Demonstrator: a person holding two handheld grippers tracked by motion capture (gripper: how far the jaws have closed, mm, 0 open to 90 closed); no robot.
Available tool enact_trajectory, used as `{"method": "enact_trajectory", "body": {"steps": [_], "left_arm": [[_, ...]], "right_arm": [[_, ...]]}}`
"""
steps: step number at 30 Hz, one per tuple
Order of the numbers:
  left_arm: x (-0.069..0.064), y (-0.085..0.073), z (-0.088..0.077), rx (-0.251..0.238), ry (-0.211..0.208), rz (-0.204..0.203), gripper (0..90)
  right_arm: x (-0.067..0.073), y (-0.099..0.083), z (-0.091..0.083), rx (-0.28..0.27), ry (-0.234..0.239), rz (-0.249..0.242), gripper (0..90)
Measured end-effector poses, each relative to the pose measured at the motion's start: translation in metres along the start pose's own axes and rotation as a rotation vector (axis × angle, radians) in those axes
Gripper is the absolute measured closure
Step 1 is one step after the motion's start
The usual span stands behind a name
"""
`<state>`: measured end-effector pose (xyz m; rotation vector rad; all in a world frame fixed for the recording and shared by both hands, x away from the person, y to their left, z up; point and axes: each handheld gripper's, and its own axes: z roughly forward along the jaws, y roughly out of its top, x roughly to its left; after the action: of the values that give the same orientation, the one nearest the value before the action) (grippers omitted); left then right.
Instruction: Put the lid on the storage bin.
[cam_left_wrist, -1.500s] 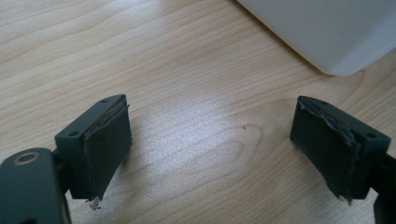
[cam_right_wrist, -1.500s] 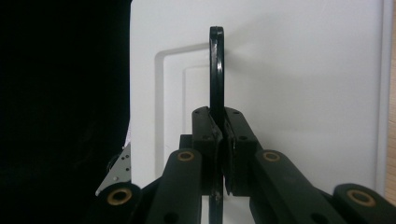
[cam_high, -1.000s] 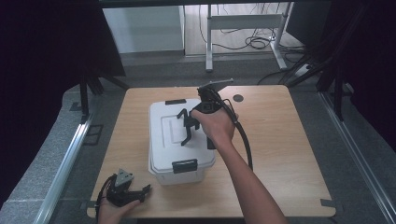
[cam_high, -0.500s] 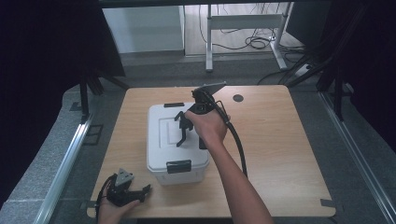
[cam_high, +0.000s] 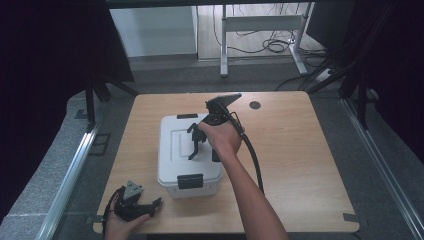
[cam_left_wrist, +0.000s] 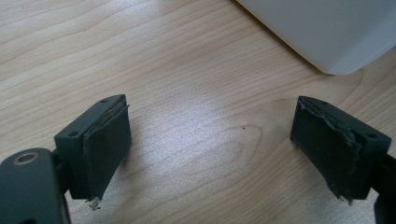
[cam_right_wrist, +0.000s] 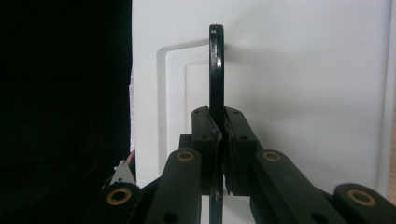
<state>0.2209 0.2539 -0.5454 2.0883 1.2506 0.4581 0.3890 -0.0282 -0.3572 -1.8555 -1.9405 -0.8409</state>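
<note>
At the middle of the wooden table (cam_high: 300, 150): one white lidded storage box (cam_high: 185, 150), black latch (cam_high: 190, 181) on the near end and a second latch (cam_high: 186, 116) on the far end, long axis running from the person's side toward the far edge. Its black carry handle (cam_right_wrist: 215, 70) stands raised on edge above the lid; the right gripper (cam_high: 197, 145) pinches it, pads pressed tight on the thin bar. The hand covers the handle's right part in the high view, and the right gripper view cuts off the bar's lower end behind the jaws, with its left third black and unreadable. Left gripper (cam_high: 150, 206): resting at the near left corner, jaws spread wide, nothing between them, box corner (cam_left_wrist: 327, 42) just beyond. Small dark round disc (cam_high: 255, 105) near the far edge, well apart. Desk frame and cables on the floor behind.
</note>
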Motion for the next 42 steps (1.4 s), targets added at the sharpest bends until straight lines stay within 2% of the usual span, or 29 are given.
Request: {"method": "enact_trajectory", "body": {"steps": [4, 7, 12, 15, 18, 21, 23, 24, 27, 31, 35, 42], "left_arm": [[0.0, 0.0, 0.0, 0.002, 0.0, 0.002, 12.2], [0.0, 0.0, 0.0, 0.003, -0.001, 0.003, 12.2], [0.0, 0.0, 0.0, 0.003, -0.002, 0.003, 12.2], [0.0, 0.0, 0.0, 0.004, -0.002, 0.004, 12.2], [0.0, 0.0, 0.0, 0.004, -0.002, 0.004, 12.2], [0.0, 0.0, 0.0, 0.004, -0.001, 0.004, 12.1], [0.0, 0.0, 0.0, 0.003, -0.002, 0.002, 12.1], [0.0, 0.001, 0.0, 0.004, -0.003, 0.003, 12.1], [0.0, 0.001, 0.0, 0.005, -0.004, 0.004, 12.1], [0.001, 0.001, 0.0, 0.008, -0.005, 0.01, 12.1], [0.0, 0.001, 0.0, 0.006, -0.005, 0.007, 12.1], [0.0, 0.001, 0.001, 0.005, -0.006, 0.007, 12.1]], "right_arm": [[-0.002, -0.001, 0.005, -0.001, 0.008, 0.003, 84.1], [-0.008, 0.0, 0.007, -0.002, 0.036, 0.021, 83.9], [-0.011, -0.001, 0.008, -0.006, 0.052, 0.014, 83.2], [-0.01, -0.002, 0.008, -0.012, 0.05, -0.012, 81.3], [-0.008, -0.003, 0.006, -0.022, 0.054, -0.067, 75.2], [-0.009, -0.007, 0.0, -0.07, 0.094, -0.103, 66.5], [-0.01, -0.01, -0.006, -0.109, 0.09, -0.139, 57.3], [-0.011, -0.013, -0.009, -0.147, 0.095, -0.163, 52.5], [-0.016, -0.019, -0.019, -0.198, 0.121, -0.213, 45.6], [-0.023, -0.028, -0.03, -0.242, 0.138, -0.284, 42.5], [-0.034, -0.038, -0.042, -0.293, 0.144, -0.332, 40.1], [-0.061, -0.056, -0.058, -0.357, 0.162, -0.353, 38.7]]}}
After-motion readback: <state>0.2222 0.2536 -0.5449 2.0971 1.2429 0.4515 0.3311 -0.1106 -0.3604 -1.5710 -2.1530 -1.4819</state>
